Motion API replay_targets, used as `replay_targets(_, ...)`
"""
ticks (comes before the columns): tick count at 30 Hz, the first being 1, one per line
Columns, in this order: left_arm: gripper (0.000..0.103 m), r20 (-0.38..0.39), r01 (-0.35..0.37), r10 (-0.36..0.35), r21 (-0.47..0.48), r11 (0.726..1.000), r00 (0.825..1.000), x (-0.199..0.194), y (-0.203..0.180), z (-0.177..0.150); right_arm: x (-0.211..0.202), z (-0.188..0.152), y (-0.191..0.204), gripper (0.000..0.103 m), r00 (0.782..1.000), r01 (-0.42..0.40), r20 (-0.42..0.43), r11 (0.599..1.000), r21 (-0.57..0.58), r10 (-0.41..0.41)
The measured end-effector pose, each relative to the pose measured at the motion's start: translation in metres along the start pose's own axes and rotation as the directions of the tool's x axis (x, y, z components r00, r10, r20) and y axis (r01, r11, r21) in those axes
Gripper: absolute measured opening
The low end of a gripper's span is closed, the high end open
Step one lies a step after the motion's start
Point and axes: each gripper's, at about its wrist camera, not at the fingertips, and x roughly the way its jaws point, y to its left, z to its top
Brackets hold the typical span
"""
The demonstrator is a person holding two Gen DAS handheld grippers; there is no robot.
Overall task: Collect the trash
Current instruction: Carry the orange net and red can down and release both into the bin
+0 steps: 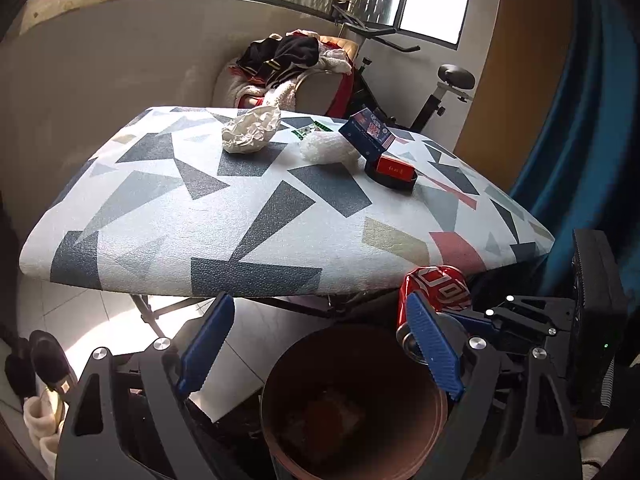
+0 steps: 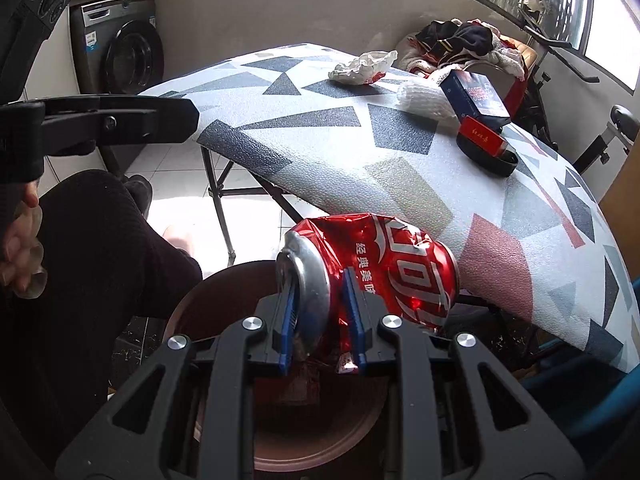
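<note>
My right gripper (image 2: 320, 312) is shut on a crushed red soda can (image 2: 384, 268), pinching it at its silver end. The can hangs over the open brown bin (image 2: 224, 280), just off the table's near edge. In the left wrist view the can (image 1: 436, 286) shows at lower right with the right gripper (image 1: 476, 318) behind it. My left gripper (image 1: 320, 346) stands open and empty above the bin (image 1: 280, 384), which has some trash at its bottom. On the table lie crumpled white paper (image 1: 252, 132), a white plastic wad (image 1: 328, 148), a blue box (image 1: 368, 132) and a red box in a black lid (image 1: 394, 170).
The table (image 1: 240, 216) has a geometric-patterned cloth and folding legs. Behind it stand a chair piled with clothes (image 1: 296, 60) and an exercise bike (image 1: 440, 88). A washing machine (image 2: 124, 48) is at far left. A person's black-clad leg (image 2: 100, 248) sits beside the bin.
</note>
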Motion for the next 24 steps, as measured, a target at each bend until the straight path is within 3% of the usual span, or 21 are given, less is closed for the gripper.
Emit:
replay_targets(3, 0.085, 0.000, 0.002, -0.002, -0.019, 1.000, 1.000, 0.001, 0.004, 0.001, 0.006, 0.000, 0.004, 0.029, 0.999, -0.014, -0.030, 1.000, -0.016, 0.014)
replay_targets(5, 0.085, -0.002, 0.002, -0.002, -0.026, 1.000, 1.000, 0.002, 0.006, 0.001, 0.007, -0.001, 0.006, 0.038, 0.999, -0.019, -0.036, 0.999, -0.027, 0.018)
replay_targets(7, 0.085, -0.005, 0.001, -0.001, -0.024, 1.000, 1.000, 0.003, 0.005, 0.001, 0.005, -0.001, 0.006, 0.056, 1.000, -0.013, -0.025, 0.999, -0.030, 0.012)
replay_targets(12, 0.085, -0.003, -0.005, 0.005, -0.010, 1.000, 1.000, 0.002, 0.003, 0.000, 0.001, 0.001, -0.004, 0.086, 1.000, 0.018, -0.003, 1.000, 0.016, -0.018)
replay_targets(18, 0.085, -0.005, -0.014, 0.014, -0.016, 1.000, 1.000, 0.003, 0.004, 0.000, -0.001, 0.002, -0.017, 0.096, 0.999, 0.047, 0.006, 0.996, 0.076, -0.048)
replay_targets(24, 0.085, -0.006, -0.025, 0.025, -0.026, 0.999, 1.000, 0.003, 0.006, 0.002, -0.005, 0.005, -0.031, 0.097, 0.997, 0.071, 0.020, 0.988, 0.134, -0.074)
